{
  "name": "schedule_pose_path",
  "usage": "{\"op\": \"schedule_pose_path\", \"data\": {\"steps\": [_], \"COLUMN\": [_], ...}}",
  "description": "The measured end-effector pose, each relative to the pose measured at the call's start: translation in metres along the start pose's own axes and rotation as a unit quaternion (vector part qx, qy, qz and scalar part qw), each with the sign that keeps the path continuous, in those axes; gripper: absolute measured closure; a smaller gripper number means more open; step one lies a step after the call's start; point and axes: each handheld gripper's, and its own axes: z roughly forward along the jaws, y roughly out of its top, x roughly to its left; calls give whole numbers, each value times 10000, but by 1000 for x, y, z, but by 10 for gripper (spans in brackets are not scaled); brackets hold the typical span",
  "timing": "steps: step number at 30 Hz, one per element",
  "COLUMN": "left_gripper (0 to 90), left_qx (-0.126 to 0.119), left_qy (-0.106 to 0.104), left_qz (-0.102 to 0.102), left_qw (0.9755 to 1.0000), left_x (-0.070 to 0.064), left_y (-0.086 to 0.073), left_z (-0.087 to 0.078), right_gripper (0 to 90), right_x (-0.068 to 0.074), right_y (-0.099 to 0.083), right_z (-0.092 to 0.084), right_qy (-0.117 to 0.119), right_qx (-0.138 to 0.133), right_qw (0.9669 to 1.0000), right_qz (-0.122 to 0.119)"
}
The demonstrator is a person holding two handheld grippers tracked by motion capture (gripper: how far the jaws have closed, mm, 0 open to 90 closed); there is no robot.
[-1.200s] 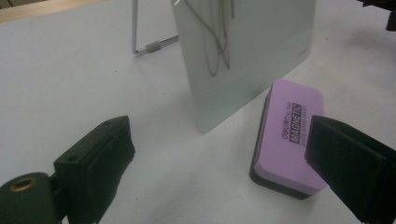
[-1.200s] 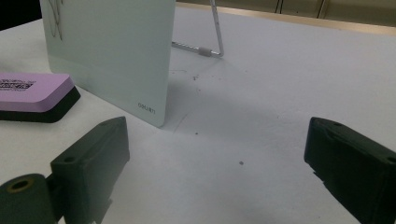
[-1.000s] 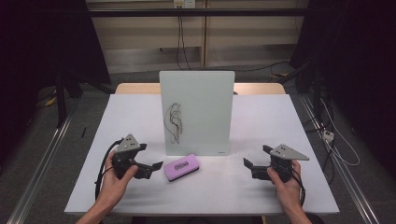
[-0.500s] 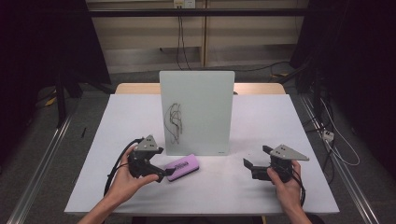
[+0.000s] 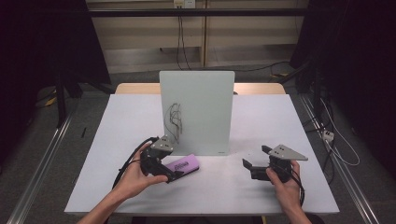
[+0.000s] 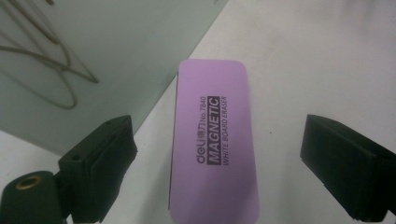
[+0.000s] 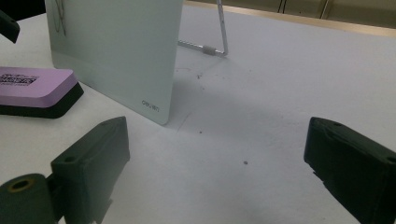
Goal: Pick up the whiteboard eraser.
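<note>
- Left gripper [image 5: 173, 176] at the near end of the flat purple whiteboard eraser with black felt base [image 5: 183, 165]; in the left gripper view the eraser [image 6: 212, 140] lies lengthwise between the two black jaws, a gap of table on each side, pads not touching it; jaws wide, having just closed in a little.
- Eraser flat on the white table [image 5: 116, 140], just in front of the lower left part of the upright pale-green glass whiteboard [image 5: 198, 102]; board bears a thin scribble [image 5: 174, 119].
- Right gripper [image 5: 248, 164] held low over the table, well apart from the eraser; jaws wide, nothing between them [image 7: 215, 158].
</note>
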Motion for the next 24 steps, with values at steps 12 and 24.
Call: {"op": "schedule_pose_path", "data": {"steps": [12,24], "left_gripper": [251,355], "left_qx": [420,781], "left_qy": [-22,-30], "left_qz": [107,244], "left_qw": [9991,9966], "left_x": [0,-2], "left_y": [16,13], "left_z": [25,34], "right_gripper": [70,72], "right_x": [1,1], "right_y": [1,0], "right_z": [1,1], "right_qy": [37,59], "right_qx": [4,10], "right_qw": [10000,10000], "right_qz": [-35,-55]}}
